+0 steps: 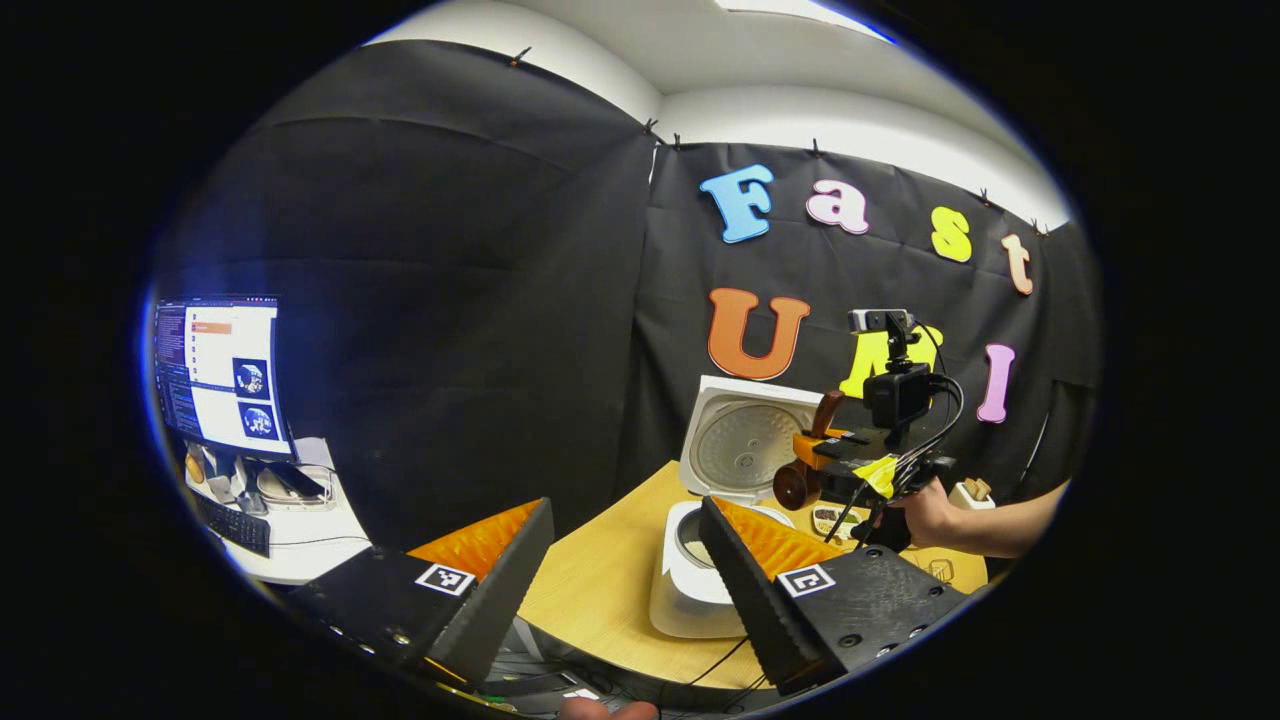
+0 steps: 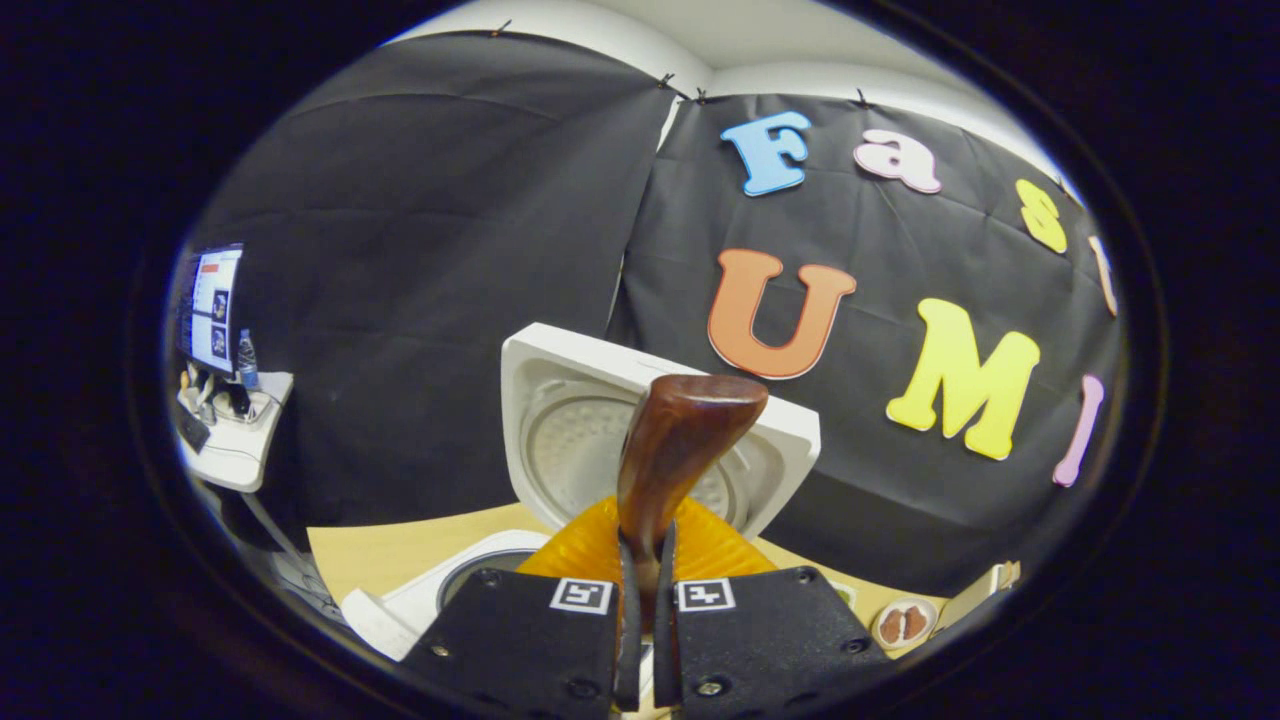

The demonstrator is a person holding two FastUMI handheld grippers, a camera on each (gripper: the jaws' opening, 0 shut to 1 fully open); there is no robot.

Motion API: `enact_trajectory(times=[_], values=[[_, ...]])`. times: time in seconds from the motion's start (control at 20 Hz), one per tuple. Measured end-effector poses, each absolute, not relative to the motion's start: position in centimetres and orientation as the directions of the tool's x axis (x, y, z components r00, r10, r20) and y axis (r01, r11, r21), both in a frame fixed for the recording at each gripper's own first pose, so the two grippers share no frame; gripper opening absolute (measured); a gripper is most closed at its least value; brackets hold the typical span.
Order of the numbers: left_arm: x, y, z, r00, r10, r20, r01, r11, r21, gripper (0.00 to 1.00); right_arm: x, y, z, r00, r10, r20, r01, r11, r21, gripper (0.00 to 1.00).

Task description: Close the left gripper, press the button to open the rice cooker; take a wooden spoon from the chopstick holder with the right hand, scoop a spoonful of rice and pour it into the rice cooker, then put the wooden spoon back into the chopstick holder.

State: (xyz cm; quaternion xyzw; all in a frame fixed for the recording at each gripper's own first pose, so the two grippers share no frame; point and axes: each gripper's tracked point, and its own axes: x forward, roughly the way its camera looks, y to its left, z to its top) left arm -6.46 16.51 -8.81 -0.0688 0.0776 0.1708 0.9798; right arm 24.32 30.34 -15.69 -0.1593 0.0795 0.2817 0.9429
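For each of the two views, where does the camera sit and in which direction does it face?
Left gripper view: rides on the left gripper, jaws wide apart, facing across the wooden table to the open rice cooker; beyond it, the right gripper with the wooden spoon, and the hand holding that gripper.
Right gripper view: rides on the right gripper, jaws closed on the wooden spoon, facing the rice cooker's raised lid.
Shared: rice cooker, spoon, table, monitor.

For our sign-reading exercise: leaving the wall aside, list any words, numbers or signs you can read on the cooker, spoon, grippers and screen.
Monitor: text too small to read.
Square markers: coded patterns, no words.
Rice cooker, wooden spoon: no text visible.
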Motion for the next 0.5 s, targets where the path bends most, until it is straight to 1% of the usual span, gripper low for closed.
enact_trajectory(times=[0.25, 0.5], values=[[-6.4, 16.8, -8.0, 0.927, 0.339, -0.161, -0.360, 0.925, -0.122, 0.94, 24.1, 29.4, -14.5, 0.826, 0.508, -0.243, -0.552, 0.815, -0.176, 0.10], [-6.9, 16.5, -7.6, 0.921, 0.360, -0.151, -0.378, 0.918, -0.116, 0.94, 23.7, 27.3, -12.5, 0.828, 0.511, -0.230, -0.536, 0.842, -0.060, 0.11]])
